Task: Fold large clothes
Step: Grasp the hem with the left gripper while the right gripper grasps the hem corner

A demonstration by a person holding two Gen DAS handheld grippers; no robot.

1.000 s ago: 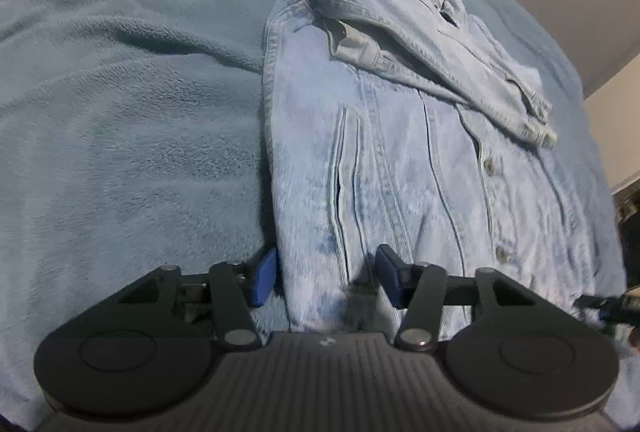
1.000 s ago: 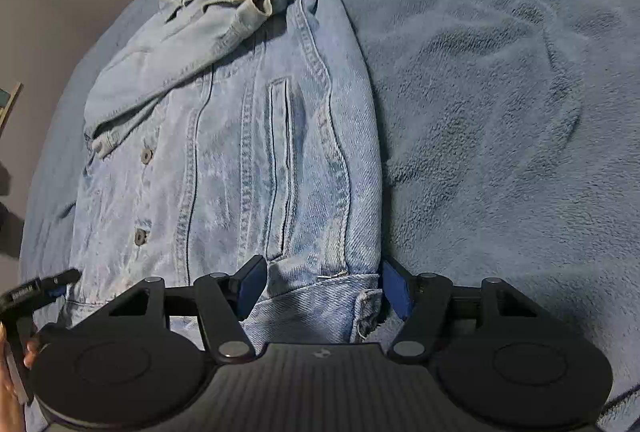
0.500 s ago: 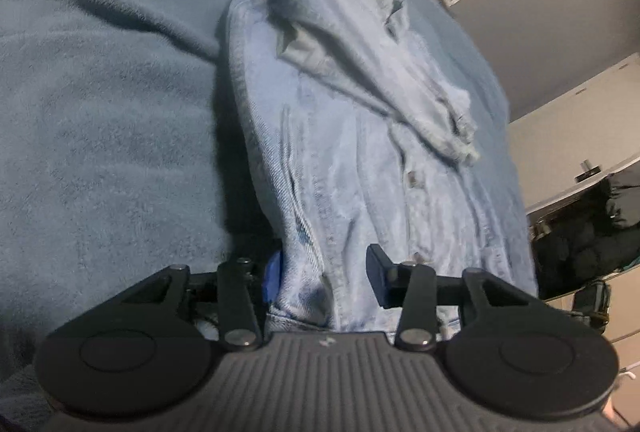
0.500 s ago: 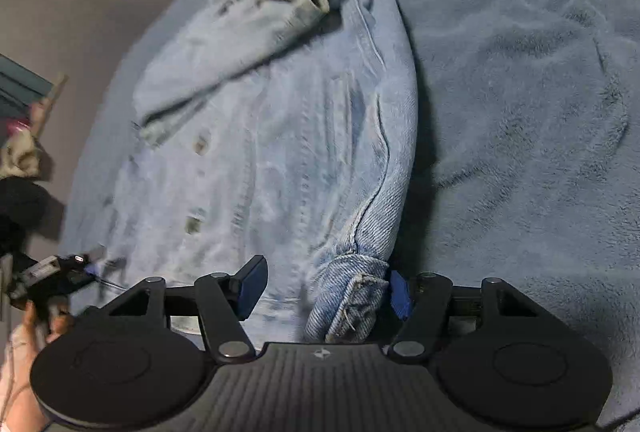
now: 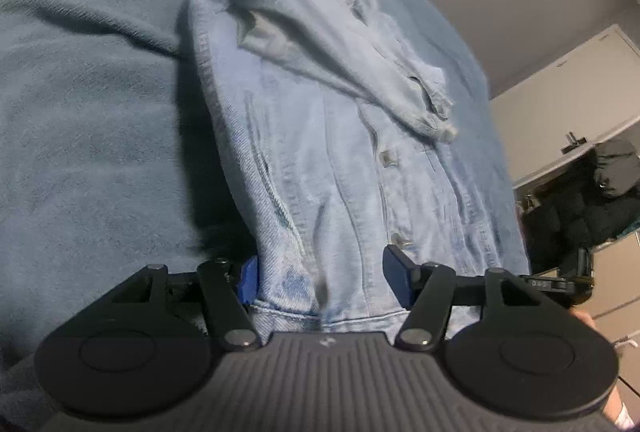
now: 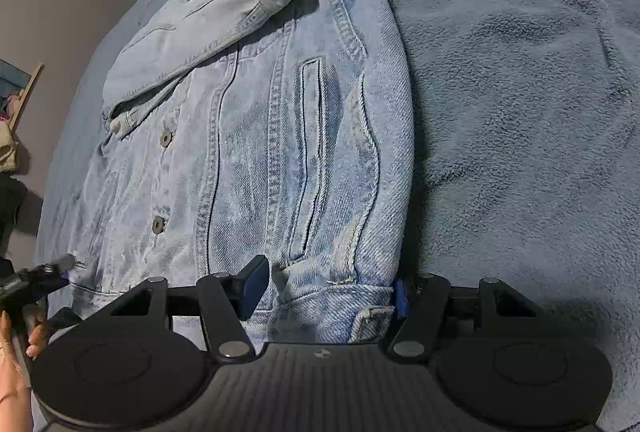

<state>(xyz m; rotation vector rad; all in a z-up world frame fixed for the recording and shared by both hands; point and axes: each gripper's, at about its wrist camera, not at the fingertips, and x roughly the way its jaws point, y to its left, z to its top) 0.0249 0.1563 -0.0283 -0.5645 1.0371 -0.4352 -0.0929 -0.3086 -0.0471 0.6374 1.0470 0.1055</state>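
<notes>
Blue fleece blanket (image 6: 520, 91) fills my view, denim jacket (image 6: 280, 151) at twelve o'clock, its hem between my opening left gripper (image 5: 320, 282) and unclamped right gripper (image 6: 330, 290).

Almost no writing can be read here. In the left wrist view, the dark bar of the other tongs (image 5: 554, 283) at the right edge carries small pale letters, too blurred to make out. The denim jacket's buttons (image 6: 165, 139) show no legible marks.
</notes>
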